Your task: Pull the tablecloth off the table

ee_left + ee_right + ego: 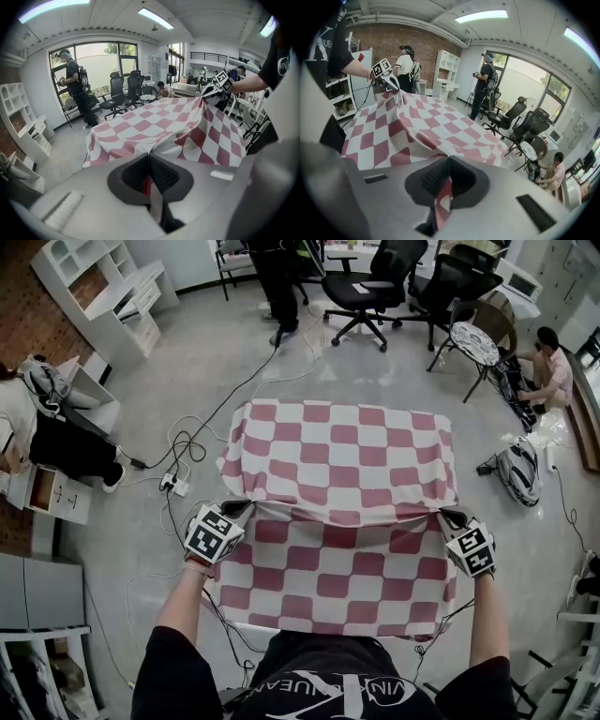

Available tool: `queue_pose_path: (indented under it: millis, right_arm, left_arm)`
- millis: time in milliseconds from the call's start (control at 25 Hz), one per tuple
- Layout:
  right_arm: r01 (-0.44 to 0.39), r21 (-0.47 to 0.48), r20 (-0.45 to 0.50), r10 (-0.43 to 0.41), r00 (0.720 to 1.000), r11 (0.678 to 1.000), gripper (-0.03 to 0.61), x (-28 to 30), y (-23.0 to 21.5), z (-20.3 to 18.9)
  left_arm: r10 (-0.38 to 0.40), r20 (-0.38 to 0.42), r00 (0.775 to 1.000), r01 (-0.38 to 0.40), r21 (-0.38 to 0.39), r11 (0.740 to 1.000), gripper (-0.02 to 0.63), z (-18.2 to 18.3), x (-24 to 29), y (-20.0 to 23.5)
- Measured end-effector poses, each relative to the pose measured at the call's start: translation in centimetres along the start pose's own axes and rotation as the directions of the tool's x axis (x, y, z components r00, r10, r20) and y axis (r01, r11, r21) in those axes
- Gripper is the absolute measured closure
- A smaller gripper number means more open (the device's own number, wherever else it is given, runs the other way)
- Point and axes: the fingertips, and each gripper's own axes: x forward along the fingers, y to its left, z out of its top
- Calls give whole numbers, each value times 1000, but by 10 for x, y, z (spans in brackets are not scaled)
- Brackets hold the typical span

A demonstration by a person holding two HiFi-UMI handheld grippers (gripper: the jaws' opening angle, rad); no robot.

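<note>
Head view: left claw (246,509), right claw (448,517) pinch tablecloth (347,456).

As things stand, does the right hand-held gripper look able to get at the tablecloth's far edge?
Probably not: the right hand-held gripper is shut on the tablecloth at its near side, and the whole spread of cloth lies between it and the far edge.
</note>
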Motion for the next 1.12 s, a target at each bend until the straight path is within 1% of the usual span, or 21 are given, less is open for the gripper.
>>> queue_pose_path:
  millis: [320, 560, 720, 920, 1120]
  right_arm:
    - [22, 37, 90, -25, 996, 999, 568, -29, -5, 14]
    - [29, 49, 171, -37, 985, 998, 568, -59, -5, 27]
    - [33, 37, 218, -41, 975, 999, 568, -76, -1, 25]
    - [45, 37, 281, -53, 958, 998, 568, -96, 2, 24]
    - [57, 45, 326, -68, 943, 997, 568, -118, 5, 29]
  left_arm:
    - [43, 69, 997, -40, -41, 998, 600, 20, -25, -6]
    - [100, 147, 984, -91, -66, 994, 600, 38, -56, -14]
    - [149, 193, 970, -132, -101, 986, 600, 38, -74, -25]
    - [211, 266, 941, -177, -148, 973, 600, 43, -98, -36]
    - [240, 323, 915, -186, -190, 964, 600, 51, -118, -49]
